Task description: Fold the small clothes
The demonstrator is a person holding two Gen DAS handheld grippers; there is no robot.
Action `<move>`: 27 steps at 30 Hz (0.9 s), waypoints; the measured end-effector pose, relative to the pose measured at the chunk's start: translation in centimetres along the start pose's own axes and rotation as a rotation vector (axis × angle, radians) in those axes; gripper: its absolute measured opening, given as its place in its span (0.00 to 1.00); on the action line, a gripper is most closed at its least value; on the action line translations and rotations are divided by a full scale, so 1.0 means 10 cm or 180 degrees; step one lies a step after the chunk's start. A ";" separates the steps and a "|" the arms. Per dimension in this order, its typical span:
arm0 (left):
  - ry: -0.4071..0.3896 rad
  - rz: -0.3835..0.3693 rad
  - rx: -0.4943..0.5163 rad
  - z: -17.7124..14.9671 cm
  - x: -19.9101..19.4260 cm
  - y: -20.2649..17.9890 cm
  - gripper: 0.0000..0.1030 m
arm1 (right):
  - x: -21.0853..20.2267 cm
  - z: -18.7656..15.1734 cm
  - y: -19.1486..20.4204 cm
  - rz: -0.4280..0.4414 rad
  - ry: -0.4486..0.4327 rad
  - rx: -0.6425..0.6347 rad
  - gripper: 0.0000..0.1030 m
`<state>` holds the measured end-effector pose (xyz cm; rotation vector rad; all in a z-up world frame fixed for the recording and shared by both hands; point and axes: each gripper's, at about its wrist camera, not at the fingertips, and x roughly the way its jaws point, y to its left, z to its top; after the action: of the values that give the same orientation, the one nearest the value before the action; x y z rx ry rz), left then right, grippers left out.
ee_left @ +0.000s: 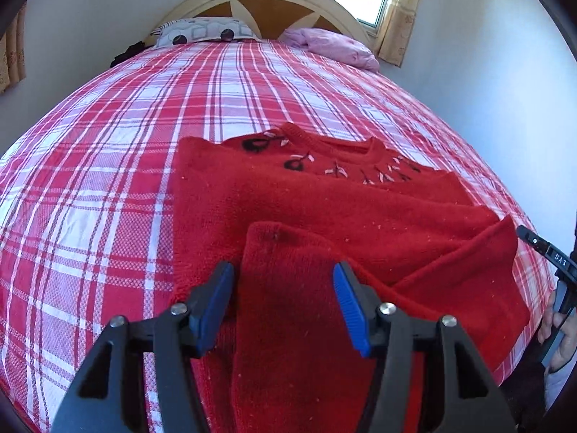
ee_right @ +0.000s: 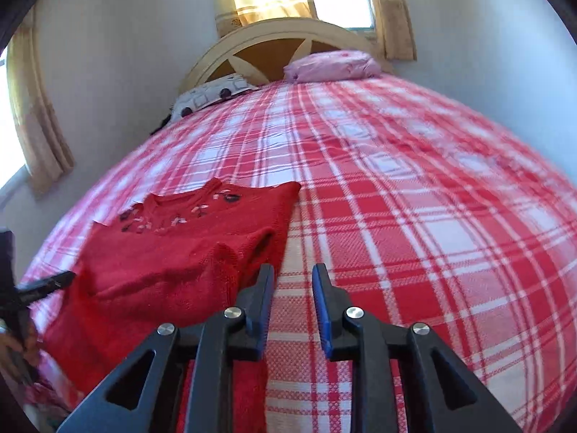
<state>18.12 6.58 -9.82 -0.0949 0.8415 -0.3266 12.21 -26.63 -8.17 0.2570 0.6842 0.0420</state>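
A small red knitted sweater [ee_left: 324, 209] with dark and pale embroidery at the neck lies on the plaid bed, its sleeves folded across the body. My left gripper [ee_left: 283, 285] is open, its blue-padded jaws spread over a folded sleeve [ee_left: 288, 288]. In the right wrist view the sweater [ee_right: 173, 259] lies to the left. My right gripper [ee_right: 293, 285] is open and empty above the bedsheet, just right of the sweater's edge. The right gripper's body also shows in the left wrist view [ee_left: 548, 256] at the right edge.
The bed has a red and white plaid sheet [ee_left: 108, 180]. A patterned pillow [ee_left: 202, 32] and a pink pillow [ee_left: 331, 45] lie by the curved headboard [ee_left: 274, 3]. Curtained windows and white walls surround the bed.
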 end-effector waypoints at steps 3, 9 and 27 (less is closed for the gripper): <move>-0.0140 -0.0112 -0.0108 0.06 -0.09 0.01 0.59 | 0.12 0.14 -0.08 0.0329 0.0096 0.0257 0.33; -0.0050 -0.0021 -0.0011 0.08 0.04 -0.02 0.62 | 0.76 0.31 0.09 0.0418 0.0580 0.0053 0.45; 0.0067 -0.0201 -0.0056 -0.04 0.13 0.05 0.43 | 0.77 0.44 -0.18 0.0540 0.0325 0.0389 0.41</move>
<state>18.75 6.63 -11.10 -0.1350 0.8635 -0.3801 20.87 -28.42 -10.08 0.4325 0.7665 0.1767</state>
